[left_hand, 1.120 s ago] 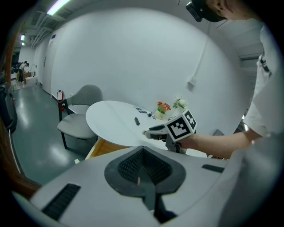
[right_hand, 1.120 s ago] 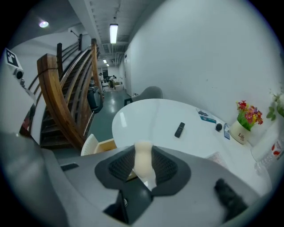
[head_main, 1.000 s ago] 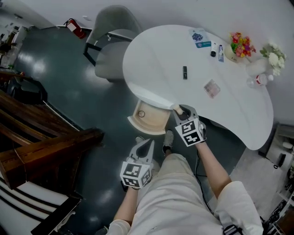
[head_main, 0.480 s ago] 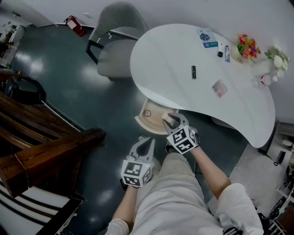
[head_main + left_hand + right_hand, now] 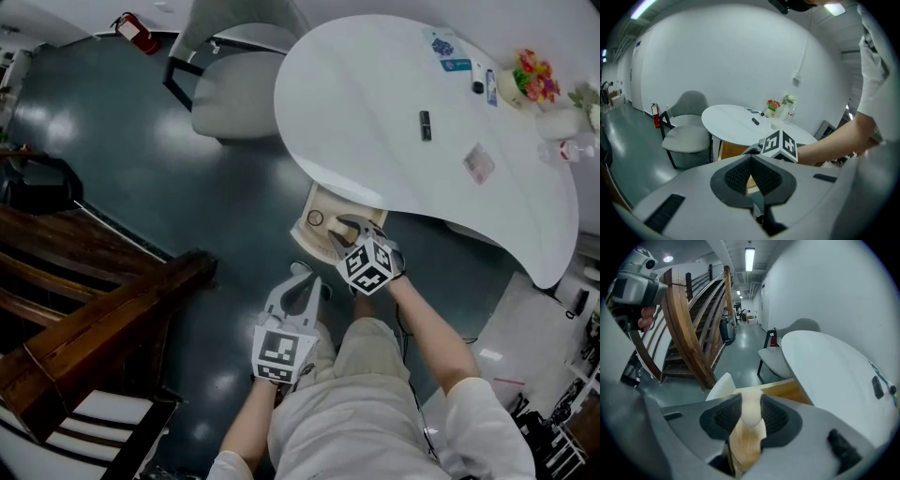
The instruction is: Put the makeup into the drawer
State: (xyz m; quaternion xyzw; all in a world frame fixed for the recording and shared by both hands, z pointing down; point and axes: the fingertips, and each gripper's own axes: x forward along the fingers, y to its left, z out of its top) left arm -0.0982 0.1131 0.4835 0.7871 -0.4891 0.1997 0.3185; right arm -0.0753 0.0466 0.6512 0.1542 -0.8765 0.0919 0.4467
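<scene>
My right gripper (image 5: 345, 230) is shut on the front edge of the wooden drawer (image 5: 319, 223), which stands pulled out from under the white table (image 5: 375, 84). In the right gripper view the white-topped wooden edge (image 5: 749, 420) is clamped between the pads of the right gripper (image 5: 751, 411). A small round item (image 5: 316, 217) lies in the drawer. On the table are a black makeup tube (image 5: 426, 125), a clear compact (image 5: 478, 163) and two small tubes (image 5: 483, 82). My left gripper (image 5: 302, 274) hangs below the drawer over the floor, shut and holding nothing.
A grey chair (image 5: 234, 103) stands to the left of the table. Flowers (image 5: 531, 77) and a bottle (image 5: 570, 148) sit at the table's far right. A wooden staircase (image 5: 103, 319) fills the lower left. My legs (image 5: 366, 403) are right below the grippers.
The right gripper has moved left and nearer to me along the table's edge, still at the drawer. The left gripper has shifted a little. The view has swung, raising the table in frame.
</scene>
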